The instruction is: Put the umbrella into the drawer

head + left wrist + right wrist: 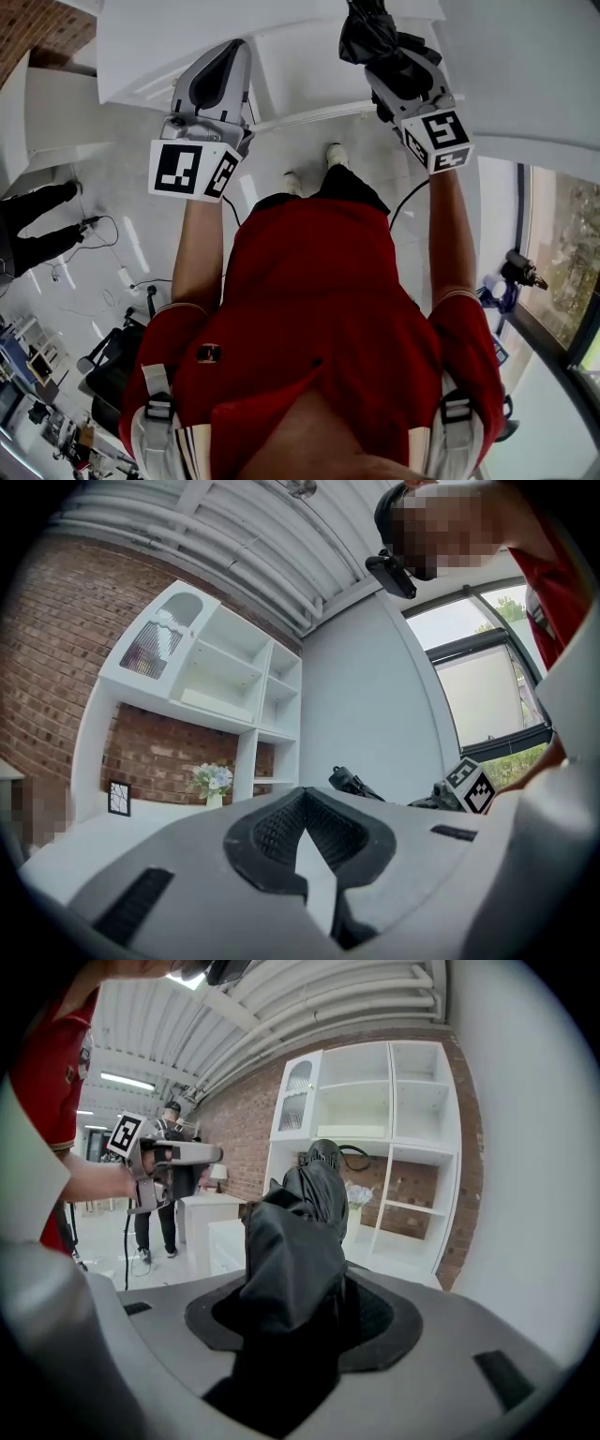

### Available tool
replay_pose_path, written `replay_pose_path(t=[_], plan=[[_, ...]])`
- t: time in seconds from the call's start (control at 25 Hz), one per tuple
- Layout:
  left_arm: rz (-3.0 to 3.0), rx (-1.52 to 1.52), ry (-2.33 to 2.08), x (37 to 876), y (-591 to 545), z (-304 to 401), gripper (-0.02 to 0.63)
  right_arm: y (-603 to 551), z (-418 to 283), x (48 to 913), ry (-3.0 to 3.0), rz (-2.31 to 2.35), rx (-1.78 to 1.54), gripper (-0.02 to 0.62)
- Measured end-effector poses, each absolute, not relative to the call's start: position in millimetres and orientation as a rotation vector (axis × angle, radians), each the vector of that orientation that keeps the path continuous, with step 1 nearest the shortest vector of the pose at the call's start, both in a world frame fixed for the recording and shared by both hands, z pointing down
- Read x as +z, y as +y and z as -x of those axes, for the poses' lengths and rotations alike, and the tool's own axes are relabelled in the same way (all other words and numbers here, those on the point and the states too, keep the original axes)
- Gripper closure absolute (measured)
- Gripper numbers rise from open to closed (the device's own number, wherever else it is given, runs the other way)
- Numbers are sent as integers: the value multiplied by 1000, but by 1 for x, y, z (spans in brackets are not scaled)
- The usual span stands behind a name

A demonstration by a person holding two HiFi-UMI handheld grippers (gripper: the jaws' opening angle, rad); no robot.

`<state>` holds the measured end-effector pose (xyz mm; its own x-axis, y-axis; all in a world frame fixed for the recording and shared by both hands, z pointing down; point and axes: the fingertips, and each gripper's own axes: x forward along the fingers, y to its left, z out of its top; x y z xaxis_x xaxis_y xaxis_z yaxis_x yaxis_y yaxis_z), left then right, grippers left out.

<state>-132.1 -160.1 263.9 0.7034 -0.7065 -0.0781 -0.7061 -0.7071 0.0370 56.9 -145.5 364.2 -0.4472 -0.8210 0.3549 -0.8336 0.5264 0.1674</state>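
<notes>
A black folded umbrella [367,30] sticks out ahead of my right gripper [386,62], which is shut on its lower part. In the right gripper view the umbrella [302,1227] fills the space between the jaws and rises upward. My left gripper [228,54] is held beside it on the left, shut with nothing in it; its pads [281,832] meet in a narrow V. Both grippers hover over a white low cabinet [300,66] in front of me. No open drawer can be made out. From the left gripper view, the umbrella's tip [349,781] shows to the right.
A tall white shelf unit [375,1129] stands against a brick wall, with a vase of flowers [213,780] on the counter. Another person [155,1218] stands on the floor at the left. Cables [103,234] lie on the floor; a window [562,253] is on the right.
</notes>
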Motion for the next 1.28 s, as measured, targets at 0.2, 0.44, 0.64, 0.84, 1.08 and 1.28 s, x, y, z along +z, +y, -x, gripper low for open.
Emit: replay_pose_path(t=[0.2,0.44,0.64,0.84,1.08,1.28], plan=[[-2860,-89,-1287,270,-185,112,600,-174,-77,403,-2357,-1206,67,359],[-2810,-43,-1405,273,-211,88,600,-198,-91,448,-2325,-967,49,359],[-2768,-11,-1491,278,-228,72,600,-211,-99,482,-2293,-795,15,359],[-2729,0,-1564,280,-241,70,600,-219,-98,507,-2241,-632,-19,359],[-2720,15,-1568,282,-253,73,600,-221,-99,540,-2156,-505,-5,359],[-2709,34,-1565,285,-264,82,600,-224,-101,572,-2075,-450,37,359]])
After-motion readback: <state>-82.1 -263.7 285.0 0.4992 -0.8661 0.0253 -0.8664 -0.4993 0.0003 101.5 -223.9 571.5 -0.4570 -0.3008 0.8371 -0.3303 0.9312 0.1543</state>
